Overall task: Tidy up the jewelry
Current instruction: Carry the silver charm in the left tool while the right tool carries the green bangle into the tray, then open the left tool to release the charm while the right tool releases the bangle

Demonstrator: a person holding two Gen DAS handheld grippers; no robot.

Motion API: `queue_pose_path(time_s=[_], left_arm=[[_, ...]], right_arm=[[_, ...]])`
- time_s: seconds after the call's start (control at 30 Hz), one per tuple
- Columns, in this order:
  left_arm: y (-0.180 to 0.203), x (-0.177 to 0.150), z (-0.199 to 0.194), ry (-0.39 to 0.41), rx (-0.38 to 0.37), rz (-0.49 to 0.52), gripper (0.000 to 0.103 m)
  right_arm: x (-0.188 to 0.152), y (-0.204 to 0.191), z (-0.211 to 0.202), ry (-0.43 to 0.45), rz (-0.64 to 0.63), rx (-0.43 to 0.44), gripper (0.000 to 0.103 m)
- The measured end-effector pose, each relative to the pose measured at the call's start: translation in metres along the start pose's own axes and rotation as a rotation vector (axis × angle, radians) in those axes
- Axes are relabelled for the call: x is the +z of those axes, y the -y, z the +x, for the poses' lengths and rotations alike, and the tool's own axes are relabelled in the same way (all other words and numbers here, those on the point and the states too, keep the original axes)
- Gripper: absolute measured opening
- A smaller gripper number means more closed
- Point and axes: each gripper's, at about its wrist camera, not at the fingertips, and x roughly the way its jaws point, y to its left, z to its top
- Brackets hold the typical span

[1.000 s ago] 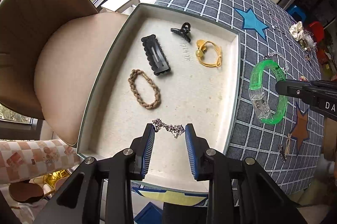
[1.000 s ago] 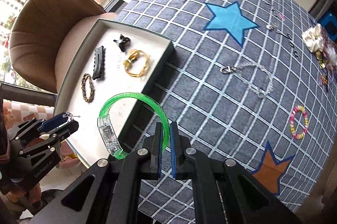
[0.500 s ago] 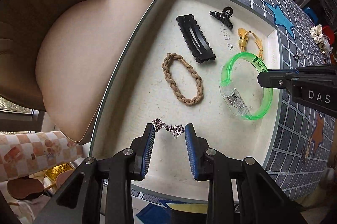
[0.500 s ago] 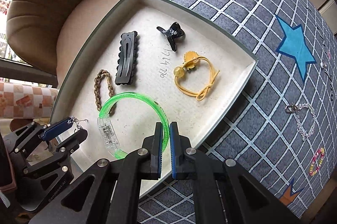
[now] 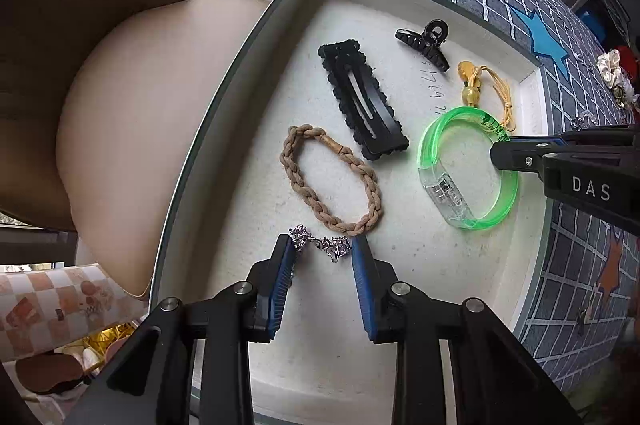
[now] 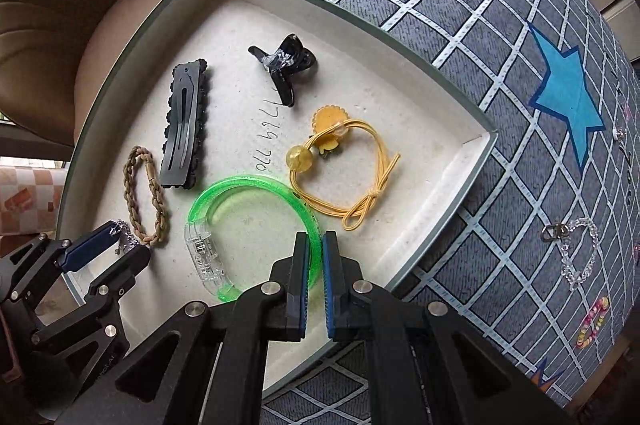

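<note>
A shallow white-lined tray (image 5: 256,37) (image 6: 460,181) holds a black hair clip (image 5: 362,103), a black claw clip (image 5: 424,43), a yellow hair tie (image 6: 344,169) and a braided brown band (image 5: 332,181). My right gripper (image 6: 316,245) is shut on a green translucent bangle (image 6: 256,193) (image 5: 464,165), low over the tray floor next to the yellow tie. My left gripper (image 5: 320,249) holds a silver chain piece (image 5: 320,245) stretched between its fingertips, at the tray's near edge beside the brown band.
The tray sits at the edge of a table with a grey checked cloth (image 6: 520,65) with stars. A clear chain bracelet (image 6: 576,253) and a beaded bracelet (image 6: 592,317) lie on the cloth. A tan chair (image 5: 100,65) stands by the tray.
My right gripper has carried the green bangle from over the cloth into the tray and lowered it beside the yellow tie. My left gripper has kept the chain and shifted little.
</note>
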Motion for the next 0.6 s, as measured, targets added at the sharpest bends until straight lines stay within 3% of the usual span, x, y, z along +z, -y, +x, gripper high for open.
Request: queue_pose_path(time_s=[0.37,0.6], left_arm=[[0.004,0.02,0.004,0.024,0.029,0.022,0.038],[0.012,0.019,-0.004,0.019,0.073,0.036,0.038]], right_arm=[[0.008,0.024,-0.001,0.016,0.059,-0.023,0.007],[0.005,0.016,0.002,0.007,0.056,-0.012,0.007]])
